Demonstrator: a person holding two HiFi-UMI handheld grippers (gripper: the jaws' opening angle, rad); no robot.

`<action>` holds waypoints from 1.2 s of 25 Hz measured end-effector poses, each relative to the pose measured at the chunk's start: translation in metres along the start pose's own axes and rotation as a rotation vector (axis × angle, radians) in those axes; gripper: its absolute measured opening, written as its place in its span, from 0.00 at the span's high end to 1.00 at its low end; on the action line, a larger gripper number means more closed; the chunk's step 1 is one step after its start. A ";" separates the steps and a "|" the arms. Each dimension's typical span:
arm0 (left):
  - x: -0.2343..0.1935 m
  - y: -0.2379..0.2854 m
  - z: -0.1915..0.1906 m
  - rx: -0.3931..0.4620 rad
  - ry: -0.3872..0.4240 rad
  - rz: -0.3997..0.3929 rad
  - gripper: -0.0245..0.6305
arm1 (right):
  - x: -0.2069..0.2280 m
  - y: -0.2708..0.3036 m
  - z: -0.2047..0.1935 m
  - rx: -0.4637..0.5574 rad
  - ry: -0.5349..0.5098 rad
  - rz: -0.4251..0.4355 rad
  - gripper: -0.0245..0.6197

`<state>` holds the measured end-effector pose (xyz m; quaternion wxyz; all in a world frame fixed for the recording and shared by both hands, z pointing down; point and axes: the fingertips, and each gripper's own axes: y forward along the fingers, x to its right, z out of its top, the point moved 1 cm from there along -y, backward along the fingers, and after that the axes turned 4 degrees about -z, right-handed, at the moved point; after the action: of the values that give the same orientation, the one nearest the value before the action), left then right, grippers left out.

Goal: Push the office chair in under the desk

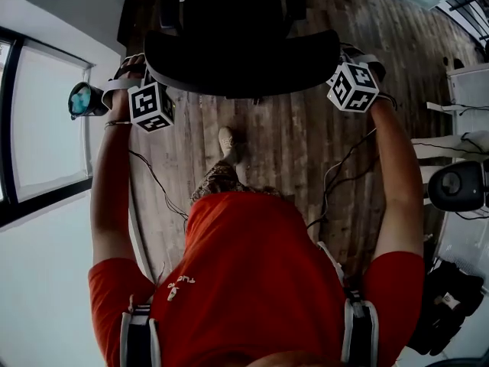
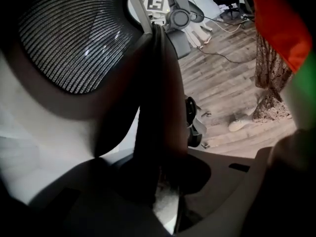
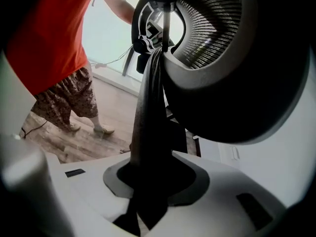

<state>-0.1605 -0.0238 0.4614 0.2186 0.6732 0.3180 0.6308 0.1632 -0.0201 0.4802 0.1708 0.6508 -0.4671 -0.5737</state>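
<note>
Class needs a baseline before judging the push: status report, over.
Shut on chair backrest: left gripper, right gripper. Chair on wood floor. No desk made out; path ahead hidden by chair.

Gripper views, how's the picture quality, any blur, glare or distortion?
Left gripper view: fingers close up, dark and blurred; mesh backrest sharper. Right gripper view: washed-out window behind, fisheye bulging the backrest rim. Head view: window frame bows, fisheye again.

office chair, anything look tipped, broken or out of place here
Nothing stands out. The black mesh-backed office chair stands upright on the wooden plank floor. The left hand-held gripper and the right hand-held gripper are each clamped on a side edge of its backrest.
</note>
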 end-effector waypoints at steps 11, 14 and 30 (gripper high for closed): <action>-0.077 0.069 -0.033 0.008 0.010 -0.009 0.81 | 0.083 0.057 -0.011 -0.024 0.030 0.010 0.77; -0.095 0.086 -0.039 0.017 0.019 -0.006 0.81 | 0.101 0.070 -0.015 -0.026 0.036 0.007 0.77; -0.180 0.168 -0.073 0.018 0.028 -0.018 0.81 | 0.196 0.137 -0.034 -0.047 0.061 0.016 0.77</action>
<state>-0.2070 -0.2764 0.4580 0.2137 0.6634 0.3326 0.6353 0.1188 -0.2575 0.4791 0.2048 0.6601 -0.4532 -0.5629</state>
